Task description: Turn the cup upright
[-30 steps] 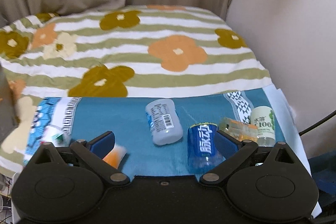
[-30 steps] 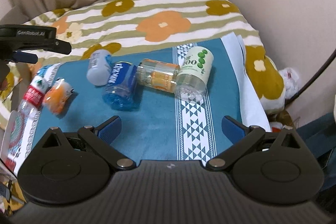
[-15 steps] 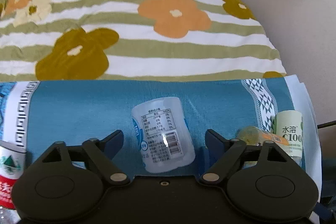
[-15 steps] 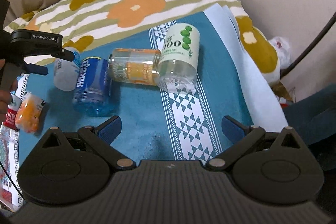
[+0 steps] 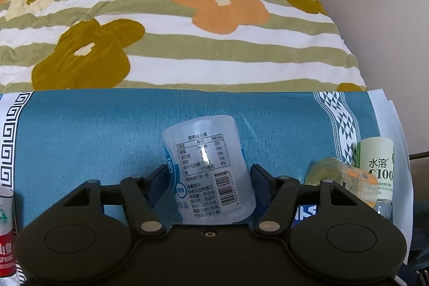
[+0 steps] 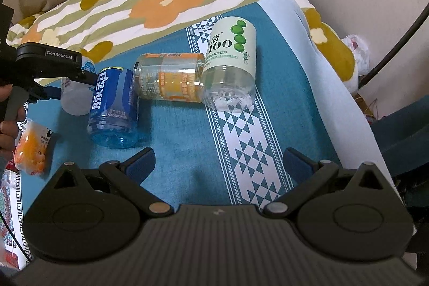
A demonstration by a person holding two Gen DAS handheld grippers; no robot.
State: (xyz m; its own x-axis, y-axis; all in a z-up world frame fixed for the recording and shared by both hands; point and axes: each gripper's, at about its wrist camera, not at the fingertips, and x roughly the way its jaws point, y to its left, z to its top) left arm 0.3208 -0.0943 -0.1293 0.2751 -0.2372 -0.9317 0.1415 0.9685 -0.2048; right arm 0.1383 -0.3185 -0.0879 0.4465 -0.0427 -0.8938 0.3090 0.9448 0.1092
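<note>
A frosted white cup (image 5: 206, 168) with a printed label lies on its side on the blue cloth (image 5: 93, 130). My left gripper (image 5: 209, 178) is shut on it, a blue pad touching each side. In the right wrist view the cup (image 6: 73, 95) shows at the far left, partly hidden behind the left gripper (image 6: 61, 77). My right gripper (image 6: 218, 165) is open and empty above the cloth (image 6: 182, 130), near the front.
A blue cup (image 6: 114, 103), an orange-labelled cup (image 6: 169, 81) and a green-dotted cup (image 6: 230, 63) lie on their sides in a row. A small orange packet (image 6: 30, 149) lies at the left. A red-labelled bottle (image 5: 5, 235) lies at the left edge. A floral quilt (image 5: 161, 18) lies behind.
My left gripper moved forward and down over the white cup and closed its pads on the cup's sides. My right gripper moved closer to the cloth and stayed open.
</note>
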